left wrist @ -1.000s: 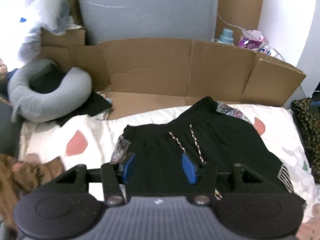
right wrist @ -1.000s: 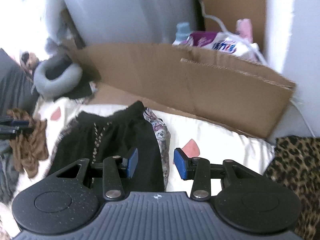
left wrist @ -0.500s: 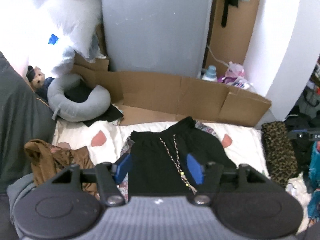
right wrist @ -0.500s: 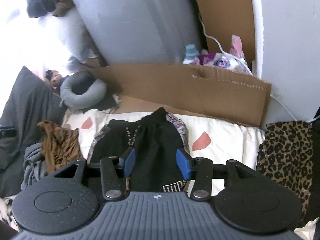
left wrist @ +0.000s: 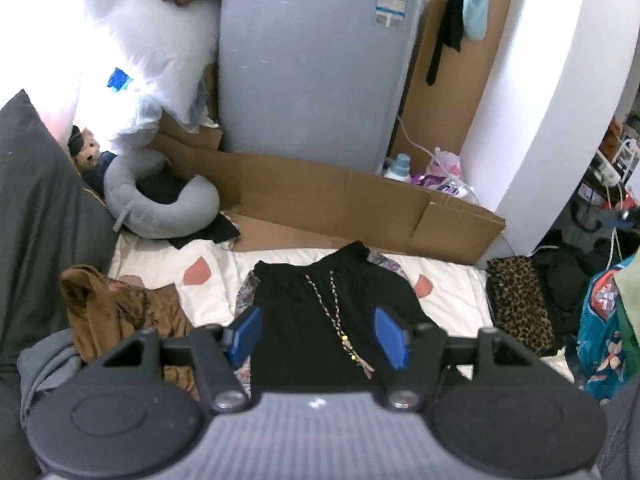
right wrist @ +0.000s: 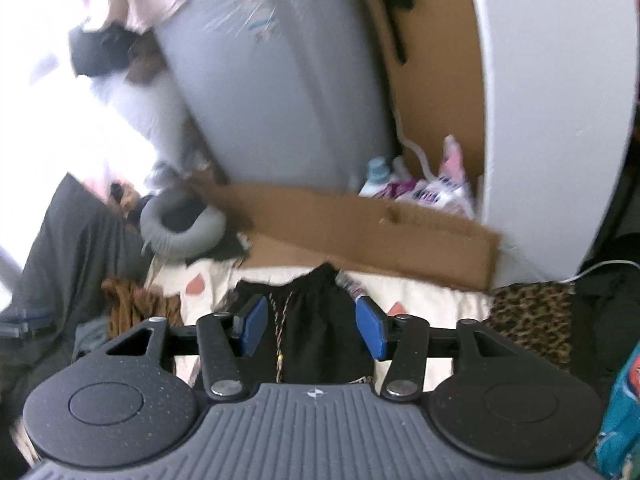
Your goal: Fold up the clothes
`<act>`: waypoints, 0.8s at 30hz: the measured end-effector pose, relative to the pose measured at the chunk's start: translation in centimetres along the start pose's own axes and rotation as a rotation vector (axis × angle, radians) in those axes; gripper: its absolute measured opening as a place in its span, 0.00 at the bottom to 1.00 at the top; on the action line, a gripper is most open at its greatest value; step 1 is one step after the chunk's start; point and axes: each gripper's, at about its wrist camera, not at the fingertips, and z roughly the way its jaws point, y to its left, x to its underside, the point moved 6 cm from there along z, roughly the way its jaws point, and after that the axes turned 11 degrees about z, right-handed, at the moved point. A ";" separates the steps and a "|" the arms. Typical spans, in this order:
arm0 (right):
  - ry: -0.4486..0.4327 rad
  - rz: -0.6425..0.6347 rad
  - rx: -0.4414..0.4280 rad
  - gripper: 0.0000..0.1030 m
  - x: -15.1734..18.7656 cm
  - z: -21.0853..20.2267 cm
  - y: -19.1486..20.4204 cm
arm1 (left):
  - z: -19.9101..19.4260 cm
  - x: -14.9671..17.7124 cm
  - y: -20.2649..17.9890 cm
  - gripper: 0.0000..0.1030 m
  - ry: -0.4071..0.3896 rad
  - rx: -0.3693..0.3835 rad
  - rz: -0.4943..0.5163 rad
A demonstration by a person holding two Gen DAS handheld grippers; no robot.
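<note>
Black shorts (left wrist: 332,316) lie flat on the bed (left wrist: 448,300), waistband toward the cardboard (left wrist: 340,200), drawstring on top, over a patterned garment (left wrist: 242,300) peeking out at both sides. Looks like a finished fold stacked there. Left gripper (left wrist: 318,334): jaws released, nothing between them. Right gripper (right wrist: 312,330): jaws opening, also empty. Both hang above the shorts, clear of the cloth. Brown garment (left wrist: 116,312) crumpled at the left is likely next.

Black ribbed claw (left wrist: 318,334) bodies, blue pads (right wrist: 253,325).
</note>
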 end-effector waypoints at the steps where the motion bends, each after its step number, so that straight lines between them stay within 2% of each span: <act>1: -0.005 0.002 -0.003 0.59 -0.6 -0.8 0.1 | -0.4 0.2 0.4 0.64 -0.003 -0.001 -0.010; 6: -0.005 -0.029 -0.005 0.59 -2.3 -3.1 -0.3 | -1.7 2.0 2.1 0.64 0.018 -0.036 -0.021; 13: 0.027 -0.053 -0.021 0.59 -2.6 -3.0 -1.9 | -2.2 5.9 3.9 0.64 0.059 -0.066 -0.091; 19: 0.064 -0.077 0.039 0.59 -0.9 -0.6 -4.7 | -0.8 8.8 4.5 0.64 0.095 -0.061 -0.134; 24: 0.058 -0.067 0.119 0.59 -0.4 0.2 -8.6 | 1.4 9.9 3.6 0.64 0.113 -0.044 -0.153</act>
